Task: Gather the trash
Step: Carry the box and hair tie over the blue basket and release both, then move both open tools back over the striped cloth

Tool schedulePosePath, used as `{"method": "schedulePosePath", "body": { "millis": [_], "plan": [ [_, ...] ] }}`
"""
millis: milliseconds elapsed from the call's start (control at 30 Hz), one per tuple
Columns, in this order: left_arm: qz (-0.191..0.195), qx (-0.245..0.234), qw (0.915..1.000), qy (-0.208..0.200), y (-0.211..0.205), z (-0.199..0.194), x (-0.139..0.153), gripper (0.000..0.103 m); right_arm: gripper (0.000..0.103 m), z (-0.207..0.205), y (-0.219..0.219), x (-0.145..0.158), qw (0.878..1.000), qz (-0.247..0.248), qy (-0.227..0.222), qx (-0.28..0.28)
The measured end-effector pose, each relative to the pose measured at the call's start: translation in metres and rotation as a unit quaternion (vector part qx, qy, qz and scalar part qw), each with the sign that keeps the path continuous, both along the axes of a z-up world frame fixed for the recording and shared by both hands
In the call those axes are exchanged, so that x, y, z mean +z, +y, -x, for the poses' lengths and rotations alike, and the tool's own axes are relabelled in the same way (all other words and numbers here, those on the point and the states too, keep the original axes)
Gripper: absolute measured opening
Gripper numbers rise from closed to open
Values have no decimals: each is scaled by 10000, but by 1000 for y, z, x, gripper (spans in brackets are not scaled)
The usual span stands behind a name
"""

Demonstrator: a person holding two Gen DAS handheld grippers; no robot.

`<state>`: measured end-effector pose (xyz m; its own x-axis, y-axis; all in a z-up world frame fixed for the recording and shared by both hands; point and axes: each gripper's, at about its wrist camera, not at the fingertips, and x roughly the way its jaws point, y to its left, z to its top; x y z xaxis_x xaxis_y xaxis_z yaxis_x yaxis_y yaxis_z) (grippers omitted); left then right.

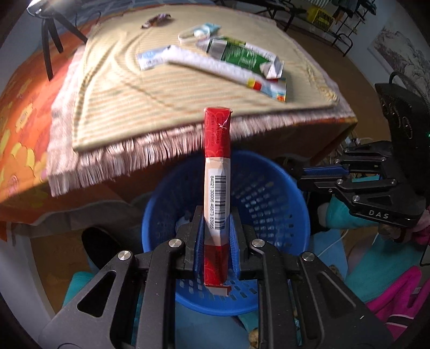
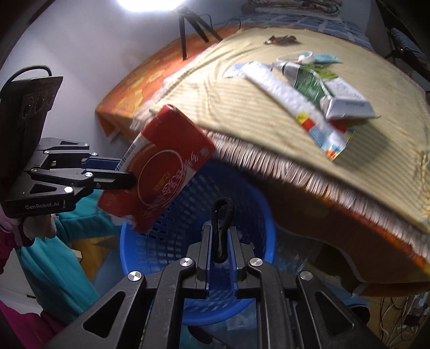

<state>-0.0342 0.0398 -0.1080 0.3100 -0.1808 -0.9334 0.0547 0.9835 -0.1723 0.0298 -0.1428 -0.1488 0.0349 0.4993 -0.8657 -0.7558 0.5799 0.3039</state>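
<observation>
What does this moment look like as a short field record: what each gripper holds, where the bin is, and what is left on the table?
left gripper: shut on a flat red and white cardboard box, held over the basket
right gripper: shut on a black elastic hair loop, above the basket
bin: blue perforated plastic basket, on the floor below the table edge
left on the striped fringed mat: green and white tube, long white wrapper, small brown wrapper

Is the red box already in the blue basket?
Not yet. The left gripper holds the red box above the blue basket.
</observation>
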Motion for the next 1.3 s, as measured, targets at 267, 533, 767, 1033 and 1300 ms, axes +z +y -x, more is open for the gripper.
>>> {"method": "schedulePosePath", "body": {
  "millis": [267, 533, 767, 1033, 1300],
  "plan": [
    [-40, -118, 9995, 288, -5, 6, -23, 16, 21, 10, 9, -14, 9997, 161, 63, 198],
    [-56, -53, 9989, 453, -3, 8, -33, 45, 68, 16, 14, -19, 9993, 245, -40, 263],
    [-73, 52, 9989, 466, 1, 5, -34, 45, 83, 14, 14, -18, 9993, 297, -118, 193],
    [-41, 204, 9991, 359, 8, 0, -26, 58, 88, 8, 8, -14, 9994, 314, -141, 48],
    [112, 365, 9992, 125, 16, -19, -1, 58, 91, -7, 2, 3, 9994, 168, -237, -180]
  ]
}}
